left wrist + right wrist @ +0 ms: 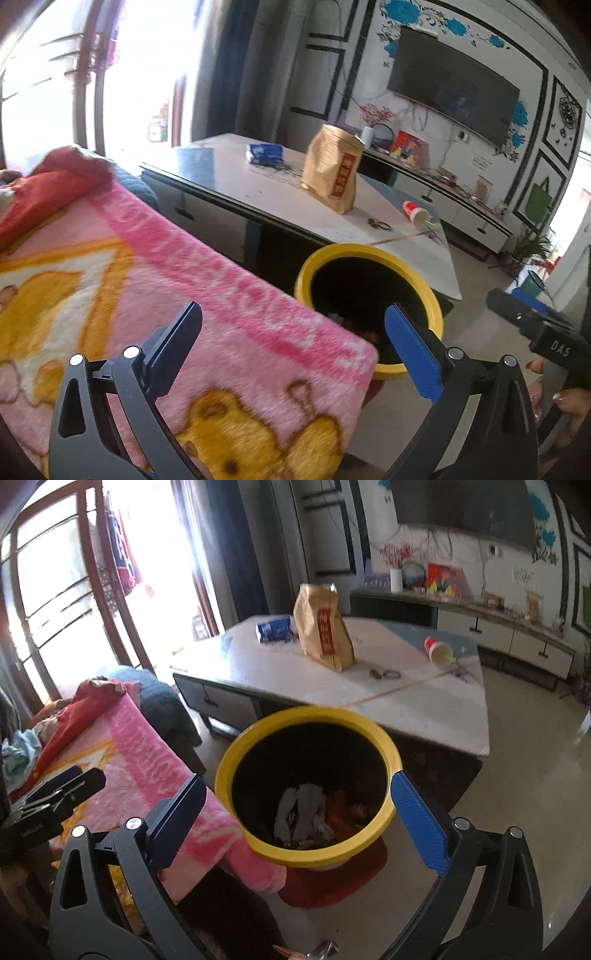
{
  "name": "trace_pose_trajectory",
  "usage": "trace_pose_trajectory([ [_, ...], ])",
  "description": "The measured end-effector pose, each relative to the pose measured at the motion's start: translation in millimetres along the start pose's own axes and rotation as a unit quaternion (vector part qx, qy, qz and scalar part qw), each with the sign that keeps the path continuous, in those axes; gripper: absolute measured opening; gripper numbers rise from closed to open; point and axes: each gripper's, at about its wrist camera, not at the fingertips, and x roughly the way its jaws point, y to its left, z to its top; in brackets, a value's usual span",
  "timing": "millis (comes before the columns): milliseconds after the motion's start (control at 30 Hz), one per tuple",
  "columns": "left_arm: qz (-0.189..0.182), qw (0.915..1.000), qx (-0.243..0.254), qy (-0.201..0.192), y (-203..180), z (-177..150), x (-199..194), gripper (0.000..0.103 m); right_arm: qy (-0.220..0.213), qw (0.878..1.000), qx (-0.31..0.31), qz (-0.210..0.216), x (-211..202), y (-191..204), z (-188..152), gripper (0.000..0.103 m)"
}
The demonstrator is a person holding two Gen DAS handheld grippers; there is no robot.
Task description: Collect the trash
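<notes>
Both your hand-held grippers, left hand-held gripper (291,339) and right hand-held gripper (299,812), gape empty; upper-centre on the bench (424,709), the paper bag (323,627) looks light, crushable—pinch its folded top.

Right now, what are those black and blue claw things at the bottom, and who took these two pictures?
They are grabbers that a person holds, one in each hand. A small camera rides on each, so one picture looks along the left gripper and the other along the right gripper. Both are open and hold nothing. Below them stands a yellow bin with trash inside. On the white table wait a brown paper bag, a blue packet and a tipped paper cup. A pink blanket lies beside the bin.
</notes>
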Motion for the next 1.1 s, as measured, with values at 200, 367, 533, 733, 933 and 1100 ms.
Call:
trace_pose_trajectory([
  [200,0.045,0.9978,0.002,-0.048,15,-20,-42,0.096,-0.061,0.998,-0.002,0.007,-29,25,-16,0.092],
  [367,0.062,0.9951,-0.006,-0.077,23,-32,-72,0.097,-0.126,0.991,-0.037,0.005,-52,53,-32,0.092],
  [533,0.080,0.9904,-0.003,-0.113,29,-44,-101,0.097,-0.148,0.987,-0.063,0.001,-61,67,-50,0.092],
  [733,0.084,0.9874,-0.003,-0.134,35,-60,-120,0.097,-0.210,0.974,-0.087,-0.002,-80,80,-58,0.092],
  [933,0.086,0.9852,0.009,-0.148,34,-66,-130,0.097,-0.215,0.974,-0.069,0.007,-83,77,-57,0.092],
  [1100,0.086,0.9849,0.008,-0.150,34,-66,-131,0.097,-0.208,0.976,-0.072,0.007,-80,80,-59,0.092],
])
